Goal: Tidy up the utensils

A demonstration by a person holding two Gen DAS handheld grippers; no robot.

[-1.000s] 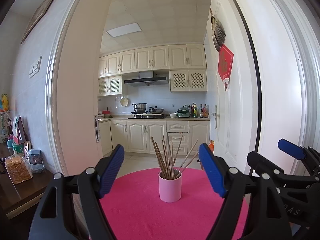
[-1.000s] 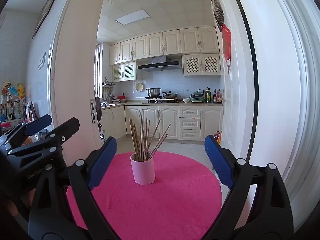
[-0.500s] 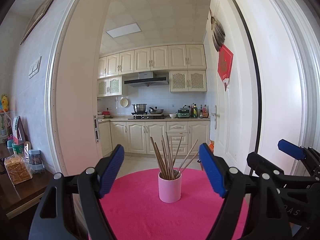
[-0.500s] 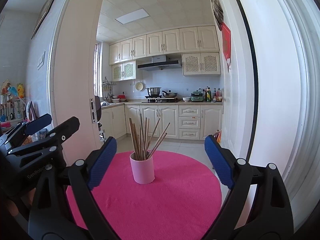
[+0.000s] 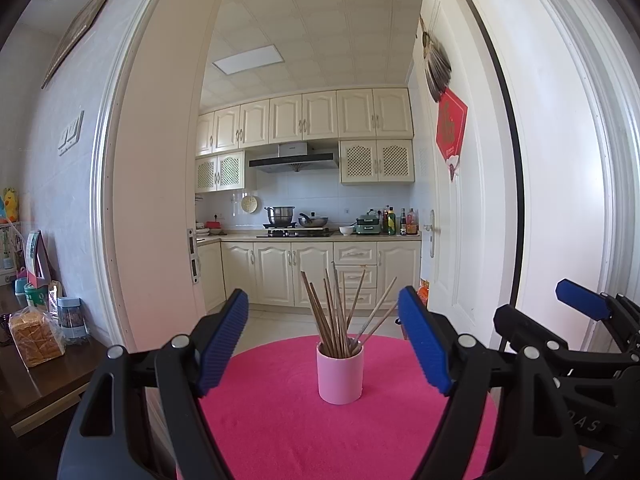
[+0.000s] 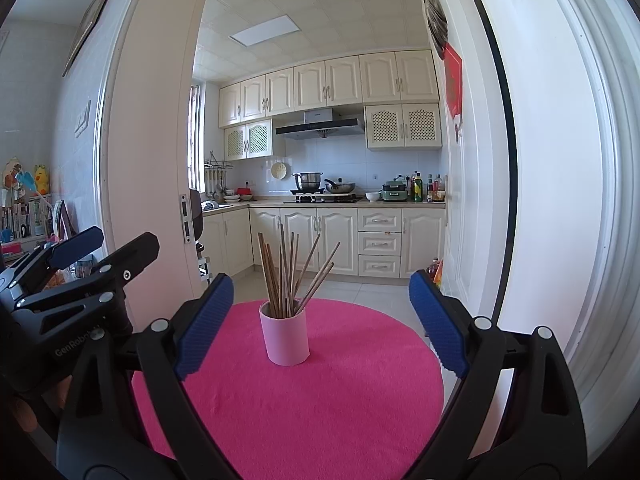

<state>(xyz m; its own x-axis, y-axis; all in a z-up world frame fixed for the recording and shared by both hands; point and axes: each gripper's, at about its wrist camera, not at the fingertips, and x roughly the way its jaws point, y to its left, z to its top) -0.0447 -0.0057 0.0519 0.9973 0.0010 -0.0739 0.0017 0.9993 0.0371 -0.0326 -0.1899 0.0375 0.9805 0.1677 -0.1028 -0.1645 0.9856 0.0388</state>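
Wooden chopsticks (image 5: 340, 316) stand in the pink cup (image 5: 340, 374) mid-tabletop (image 5: 280, 420), fitting start or finish; left gripper (image 5: 324, 344) and right gripper (image 6: 320, 320) hover spread, empty.

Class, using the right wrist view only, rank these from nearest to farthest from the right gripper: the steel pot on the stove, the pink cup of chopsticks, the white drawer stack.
From the right gripper, jaws open:
1. Pink cup of chopsticks, just ahead on the pink mat, slightly left of centre.
2. White drawer stack, across the kitchen floor, right of centre.
3. Steel pot, on the stove above and behind the cabinet fronts.
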